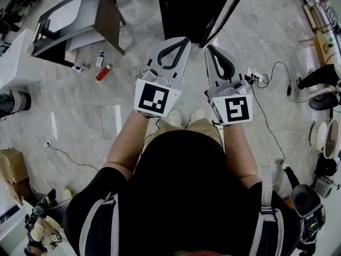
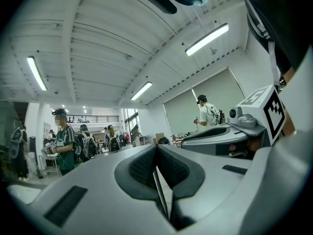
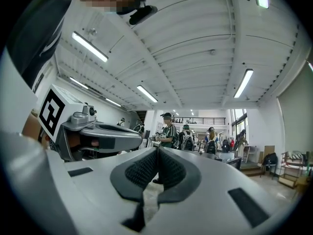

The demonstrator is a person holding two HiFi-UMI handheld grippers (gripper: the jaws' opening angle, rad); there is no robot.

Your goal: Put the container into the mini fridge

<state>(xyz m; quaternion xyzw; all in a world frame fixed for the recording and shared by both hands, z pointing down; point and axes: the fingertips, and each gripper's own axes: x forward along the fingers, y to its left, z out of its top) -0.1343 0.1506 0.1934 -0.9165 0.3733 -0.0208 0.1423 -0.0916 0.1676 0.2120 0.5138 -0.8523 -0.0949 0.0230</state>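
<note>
A grey stone floor (image 1: pixel 80 116); a red bottle (image 1: pixel 103 72) lies on it near the grey table (image 1: pixel 89 5) corner. The left gripper (image 1: pixel 179 40) and the right gripper (image 1: pixel 211 49) have their jaws together, holding nothing.

Grey marbled floor (image 1: pixel 80 121). Grey table (image 1: pixel 101 15) stood top left. Red bottle (image 1: pixel 103 72) and white bottle (image 1: pixel 99 59) lay on floor just beside table, near each other. White power strip (image 1: pixel 256 77) on floor at right. Cardboard box (image 1: pixel 11 165) at left edge. Overhead: white ceiling w/ tube light (image 2: pixel 206 39). In bkgd, person in green striped shirt (image 2: pixel 62 140) stood, others w/ backpacks (image 3: pixel 186 137) nearby.
</note>
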